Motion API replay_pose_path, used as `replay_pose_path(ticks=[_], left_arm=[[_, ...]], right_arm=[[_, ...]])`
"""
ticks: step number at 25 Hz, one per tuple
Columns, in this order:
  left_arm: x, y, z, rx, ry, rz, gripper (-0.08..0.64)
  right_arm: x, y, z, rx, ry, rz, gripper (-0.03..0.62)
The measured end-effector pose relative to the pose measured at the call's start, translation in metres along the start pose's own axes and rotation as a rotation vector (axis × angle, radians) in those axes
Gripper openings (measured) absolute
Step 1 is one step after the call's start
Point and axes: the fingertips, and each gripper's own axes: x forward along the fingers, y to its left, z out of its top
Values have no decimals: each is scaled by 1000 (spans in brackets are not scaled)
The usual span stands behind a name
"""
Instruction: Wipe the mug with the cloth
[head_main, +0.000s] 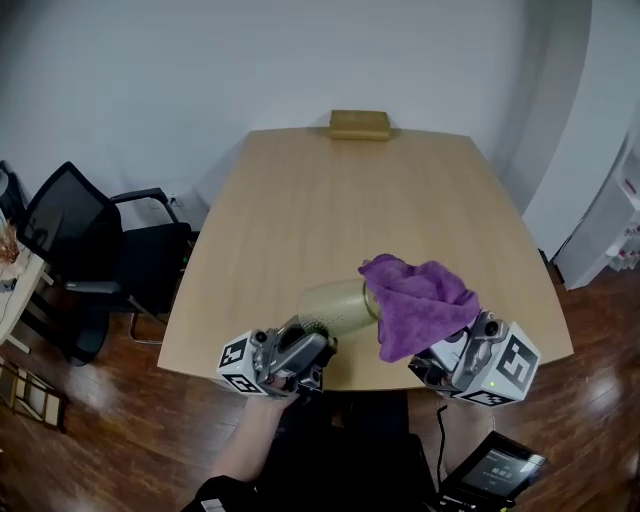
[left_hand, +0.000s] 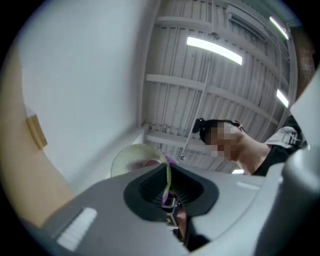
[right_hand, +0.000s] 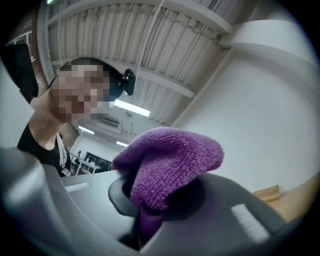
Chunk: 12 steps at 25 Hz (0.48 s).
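A pale green translucent mug (head_main: 337, 305) hangs tipped on its side over the table's near edge. My left gripper (head_main: 312, 343) is shut on its thin wall. In the left gripper view the mug (left_hand: 136, 159) rises from between the pads, with my left gripper (left_hand: 169, 192) pinching its rim. My right gripper (head_main: 432, 352) is shut on a purple cloth (head_main: 420, 300), which is bunched up against the mug's open end. The cloth (right_hand: 167, 159) bulges out of my right gripper (right_hand: 150, 202) in the right gripper view and hides the jaw tips.
The wooden table (head_main: 350, 210) carries a tan block (head_main: 359, 124) at its far edge. A black office chair (head_main: 95, 250) stands left of the table. A dark device (head_main: 495, 468) lies on the floor at lower right. White shelving (head_main: 620, 215) stands at the right.
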Motion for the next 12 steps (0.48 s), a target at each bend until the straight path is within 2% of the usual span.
replay_pose_path(ticks=[1,3,5,9,11,12], left_arm=[[2,-2,-3,-15,1,-14,41],[4,-6,-4,-54,-15,-41,48],[5,-6,-5,-78,-22,-53,48],[-6,4,-2,-91,-42,-8,42],[-11,7,2,-95,-59,7,41],[-11,9,4,-96,-61,11,41]], right_arm=[[6,7,-6,-32,28,17,26],[10,5,-16,-62,41,-1,26],[5,-14,-28,-57,37,-70,25],[-19,-64,-70,29,136,-263,26],[-29,-71,-64,52,110,-305,26],[-31,-69,-54,36,78,-301,26]])
